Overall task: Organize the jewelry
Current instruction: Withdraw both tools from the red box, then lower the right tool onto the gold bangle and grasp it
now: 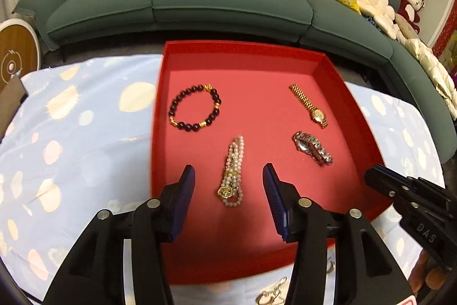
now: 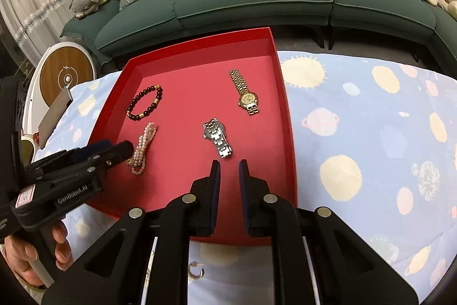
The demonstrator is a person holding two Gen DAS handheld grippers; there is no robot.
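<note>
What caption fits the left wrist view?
Open left tool poised over a pearl bracelet in the red tray, alongside a dark bead bracelet, gold watch and silver watch.

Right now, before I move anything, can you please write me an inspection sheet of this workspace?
Surface: table under a blue planet-print cloth.
Job's things: red tray holding a dark bead bracelet, a pearl bracelet, a gold watch and a silver watch, all apart from each other.
Clutter: small earrings on the cloth, near side of the tray, outside it.
Grippers: left tongs open, above the pearl bracelet, holding nothing; right tongs open with a narrow gap, just short of the silver watch, holding nothing.
Cables: nothing seen.
Surroundings: green sofa with cushions and plush toys; round white and wood device at the left.
</note>
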